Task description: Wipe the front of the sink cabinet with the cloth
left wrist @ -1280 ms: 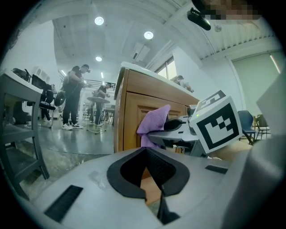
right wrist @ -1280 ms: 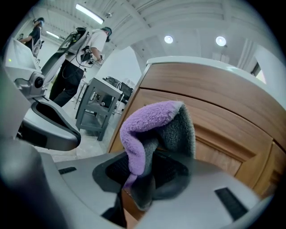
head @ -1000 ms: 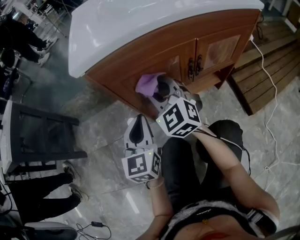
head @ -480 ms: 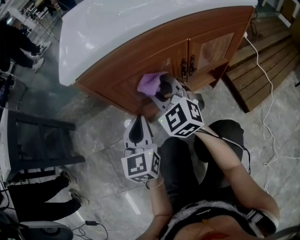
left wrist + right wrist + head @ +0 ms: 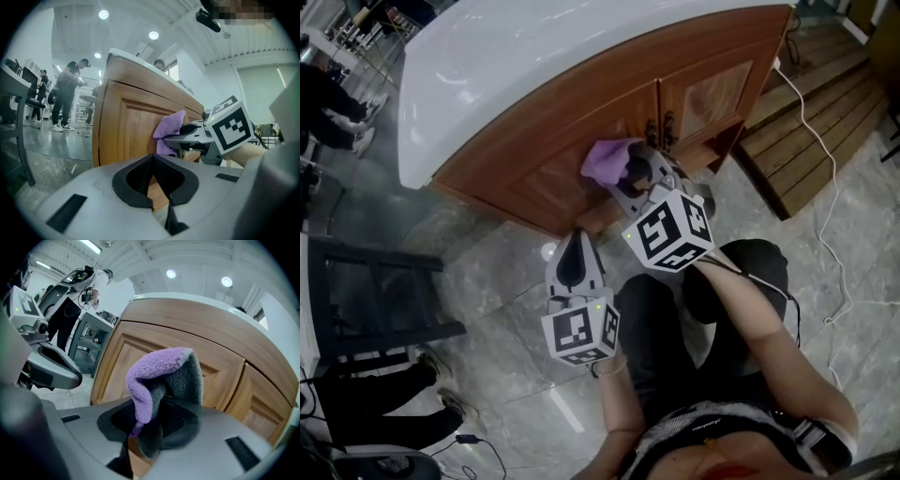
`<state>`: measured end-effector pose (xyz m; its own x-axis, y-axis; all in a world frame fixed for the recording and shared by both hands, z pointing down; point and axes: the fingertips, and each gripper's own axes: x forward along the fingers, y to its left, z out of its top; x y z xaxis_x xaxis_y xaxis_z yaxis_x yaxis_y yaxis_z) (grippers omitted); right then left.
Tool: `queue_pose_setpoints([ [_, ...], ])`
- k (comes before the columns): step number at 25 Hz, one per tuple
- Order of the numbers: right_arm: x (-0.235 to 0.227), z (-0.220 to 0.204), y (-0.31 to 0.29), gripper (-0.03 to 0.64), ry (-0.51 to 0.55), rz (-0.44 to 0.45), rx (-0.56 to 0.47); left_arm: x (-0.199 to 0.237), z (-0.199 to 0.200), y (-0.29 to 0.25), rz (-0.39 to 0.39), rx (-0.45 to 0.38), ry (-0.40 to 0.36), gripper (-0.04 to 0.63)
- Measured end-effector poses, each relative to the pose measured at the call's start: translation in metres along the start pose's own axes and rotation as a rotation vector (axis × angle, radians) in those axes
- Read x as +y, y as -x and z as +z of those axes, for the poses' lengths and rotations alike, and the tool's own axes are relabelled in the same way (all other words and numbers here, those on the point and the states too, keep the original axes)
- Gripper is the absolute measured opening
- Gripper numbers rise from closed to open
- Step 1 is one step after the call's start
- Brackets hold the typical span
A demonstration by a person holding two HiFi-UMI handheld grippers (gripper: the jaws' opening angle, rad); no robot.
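Since your right gripper (image 5: pixel 630 174) pinches the fluffy purple-grey cloth (image 5: pixel 604 159) bunched up, it pads against the brown wooden sink cabinet front (image 5: pixel 534 169); your left gripper (image 5: pixel 575 240) hangs back, closed and empty.

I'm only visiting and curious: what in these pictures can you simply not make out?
- Whether the cloth touches the cabinet front. In the head view the right gripper covers the contact, and in the right gripper view the cloth's own fold hides it.
- The sink basin. The head view's upper edge cuts off the white top.
- What the people in the left gripper view are doing. They are too small and far off.
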<state>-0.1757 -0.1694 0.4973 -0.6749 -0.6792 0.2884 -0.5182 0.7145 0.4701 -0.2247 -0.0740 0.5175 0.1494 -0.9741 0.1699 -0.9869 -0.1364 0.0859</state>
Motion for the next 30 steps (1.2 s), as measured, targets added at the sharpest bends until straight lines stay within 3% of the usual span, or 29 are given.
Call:
queue_pose_setpoints([
  [11, -0.032, -0.026, 0.015, 0.164, -0.013, -0.084, 0.072, -0.013, -0.004, -0.009, -0.040, 0.005, 0.009, 0.000],
  [30, -0.035, -0.029, 0.017, 0.164, -0.016, -0.099, 0.068, -0.003, -0.009, -0.002, -0.020, 0.015, 0.013, 0.000],
])
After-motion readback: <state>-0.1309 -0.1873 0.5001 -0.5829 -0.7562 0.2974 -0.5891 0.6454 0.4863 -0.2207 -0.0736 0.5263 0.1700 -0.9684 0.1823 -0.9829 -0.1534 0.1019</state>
